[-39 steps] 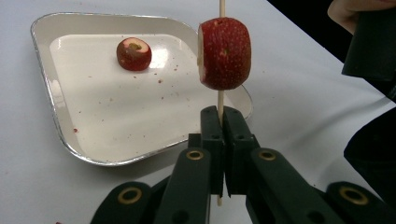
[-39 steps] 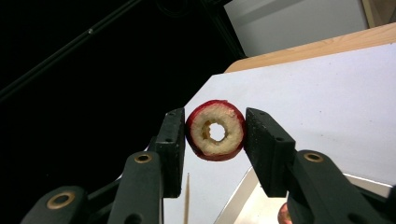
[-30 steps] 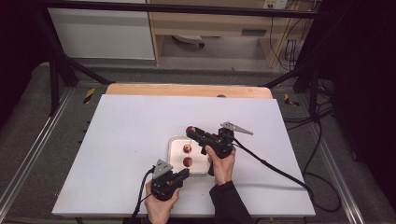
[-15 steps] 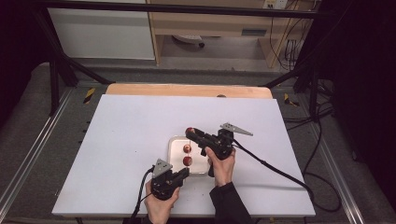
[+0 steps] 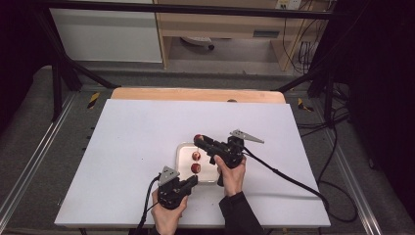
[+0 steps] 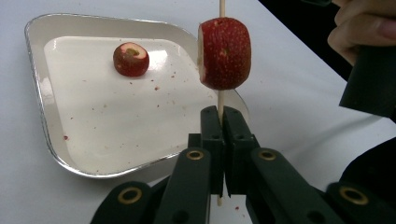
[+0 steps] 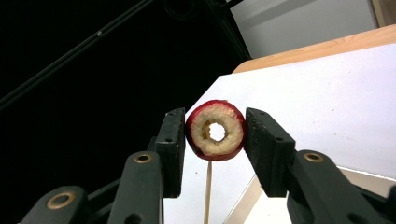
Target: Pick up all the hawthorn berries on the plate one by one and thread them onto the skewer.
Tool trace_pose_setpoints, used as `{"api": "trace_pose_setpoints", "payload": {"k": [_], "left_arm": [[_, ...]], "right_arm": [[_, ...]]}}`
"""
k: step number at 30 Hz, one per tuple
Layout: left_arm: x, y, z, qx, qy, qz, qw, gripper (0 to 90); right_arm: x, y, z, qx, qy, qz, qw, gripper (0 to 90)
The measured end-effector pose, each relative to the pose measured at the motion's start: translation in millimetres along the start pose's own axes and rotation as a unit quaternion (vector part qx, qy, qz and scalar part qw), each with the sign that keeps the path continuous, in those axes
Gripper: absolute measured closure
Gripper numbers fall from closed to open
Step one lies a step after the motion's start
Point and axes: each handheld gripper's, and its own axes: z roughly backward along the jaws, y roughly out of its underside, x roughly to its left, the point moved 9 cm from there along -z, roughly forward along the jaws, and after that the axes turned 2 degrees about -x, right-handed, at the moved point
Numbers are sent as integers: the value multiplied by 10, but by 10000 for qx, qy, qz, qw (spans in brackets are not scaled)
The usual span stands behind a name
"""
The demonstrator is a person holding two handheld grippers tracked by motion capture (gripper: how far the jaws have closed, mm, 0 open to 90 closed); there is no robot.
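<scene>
The cored red fruit piece [image 7: 215,136] sits clamped between your right gripper [image 7: 214,140] jaws, raised above the table, its hollow centre facing the camera. Below it stands the thin wooden skewer [image 6: 220,105], pinched upright by your left gripper [image 6: 223,135], whose jaws are fully closed on its lower end, with one fruit slice [image 6: 224,52] already threaded on it. A third piece [image 6: 131,59] lies on the white tray [image 6: 49,135] beside the skewer. The step in hand appears to be threading the second piece; the next move likely calls for aligning the core hole over the skewer tip and pressing straight down while you hold the stick steady.
</scene>
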Motion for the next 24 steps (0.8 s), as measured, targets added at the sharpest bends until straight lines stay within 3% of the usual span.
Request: {"api": "trace_pose_setpoints", "payload": {"k": [13, 19, 24], "left_arm": [[-8, -28, -13, -107, 57, 313, 9994, 884], [32, -82, 10, -206, -22, 278, 9994, 883], [67, -88, 3, -133, -60, 226, 9996, 883]], "right_arm": [[21, 97, -3, -30, 35, 222, 9997, 600], [25, 175, -15, 146, 9, 159, 9998, 600], [30, 264, -17, 301, -4, 206, 9993, 600]]}}
